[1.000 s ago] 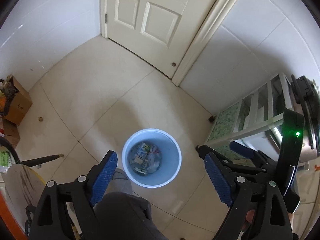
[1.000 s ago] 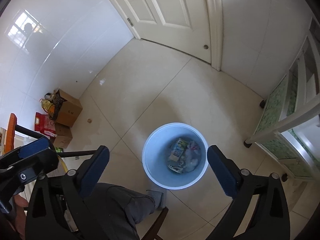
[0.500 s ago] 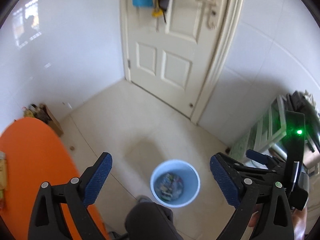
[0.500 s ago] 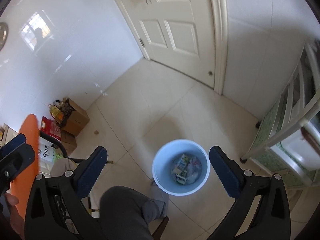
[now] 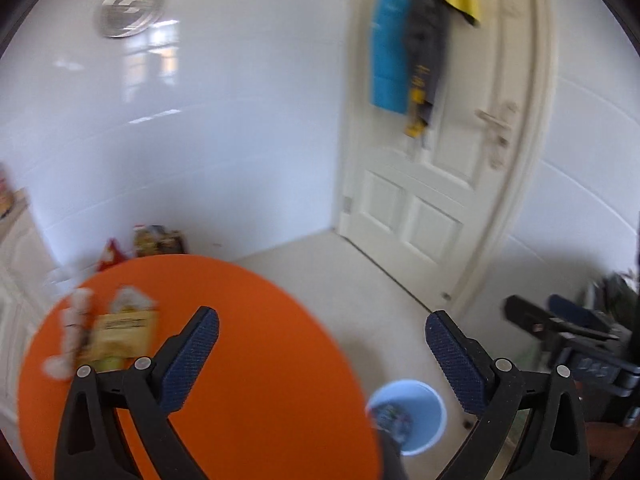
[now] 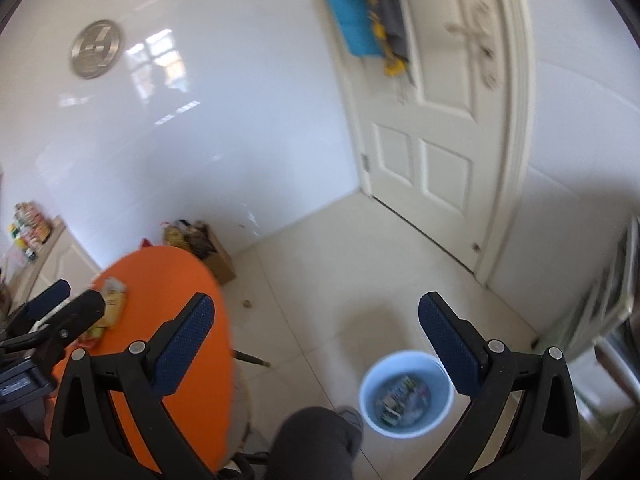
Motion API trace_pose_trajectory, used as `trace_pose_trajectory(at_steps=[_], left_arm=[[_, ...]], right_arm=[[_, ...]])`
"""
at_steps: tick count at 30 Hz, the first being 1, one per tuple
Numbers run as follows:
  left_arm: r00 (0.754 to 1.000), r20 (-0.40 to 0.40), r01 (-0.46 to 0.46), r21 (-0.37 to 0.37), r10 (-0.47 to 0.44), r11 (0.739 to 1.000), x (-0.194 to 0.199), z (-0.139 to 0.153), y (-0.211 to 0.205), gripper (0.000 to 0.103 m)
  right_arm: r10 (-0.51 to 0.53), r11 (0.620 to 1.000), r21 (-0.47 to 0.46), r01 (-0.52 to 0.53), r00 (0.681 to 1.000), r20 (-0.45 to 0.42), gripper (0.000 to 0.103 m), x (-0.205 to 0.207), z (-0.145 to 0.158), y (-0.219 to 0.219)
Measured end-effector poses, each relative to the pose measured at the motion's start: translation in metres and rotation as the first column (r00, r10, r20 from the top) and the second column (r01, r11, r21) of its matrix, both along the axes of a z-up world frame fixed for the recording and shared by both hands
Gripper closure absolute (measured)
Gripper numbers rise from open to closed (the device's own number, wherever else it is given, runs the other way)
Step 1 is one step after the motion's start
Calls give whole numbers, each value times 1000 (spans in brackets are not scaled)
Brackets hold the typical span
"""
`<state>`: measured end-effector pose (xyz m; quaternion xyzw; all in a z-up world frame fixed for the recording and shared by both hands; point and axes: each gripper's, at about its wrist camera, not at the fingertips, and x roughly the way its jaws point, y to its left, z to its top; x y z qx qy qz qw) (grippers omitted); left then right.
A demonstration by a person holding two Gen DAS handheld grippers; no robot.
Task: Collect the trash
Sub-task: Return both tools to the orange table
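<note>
Hovering empty with fingers spread, left gripper [image 5: 322, 334] and right gripper [image 6: 316, 320] face leftover wrappers [image 5: 120, 330] near the round orange tabletop's [image 5: 260, 360] far edge; the left jaws have just been opening with nothing between them, ready for another pickup.

Orange table [image 5: 260, 360], pale blue bin [image 6: 406, 394], blue-padded black tongs [image 6: 316, 344], white door [image 6: 436, 152]

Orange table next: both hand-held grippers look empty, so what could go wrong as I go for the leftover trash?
1. The yellow packet and white wrappers lie close together on the orange table; a wide-open left hand-held gripper may nudge one away.
2. The blue bin stands on the floor apart from the table, so a loose grip could drop trash short.
</note>
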<state>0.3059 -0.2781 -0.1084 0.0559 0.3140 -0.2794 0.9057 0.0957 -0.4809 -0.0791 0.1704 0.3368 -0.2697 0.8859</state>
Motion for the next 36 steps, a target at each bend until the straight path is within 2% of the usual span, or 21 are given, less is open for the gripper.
trace_pose_trajectory(at_steps=[5, 13, 20, 28, 32, 36], left_arm=[[992, 25, -126, -51, 127, 991, -25, 20, 70, 1], [959, 45, -275, -90, 279, 957, -66, 34, 161, 1], [923, 65, -369, -123, 379, 921, -95, 46, 211, 1], [859, 118, -481, -153, 499, 863, -142, 43, 262, 1], [830, 117, -527, -154, 545, 836, -156, 33, 283, 1], [819, 87, -555, -130, 567, 822, -148, 23, 285, 1]], right_arm=[[106, 994, -33, -104, 993, 44, 0, 30, 22, 48], [269, 962, -65, -264, 960, 84, 0, 72, 37, 123], [402, 914, -106, -391, 908, 114, 0, 99, 50, 184], [502, 862, -165, -480, 852, 150, 0, 116, 63, 241], [547, 834, -179, -523, 827, 133, 0, 129, 57, 262], [573, 816, -154, -557, 816, 82, 0, 147, 38, 272]])
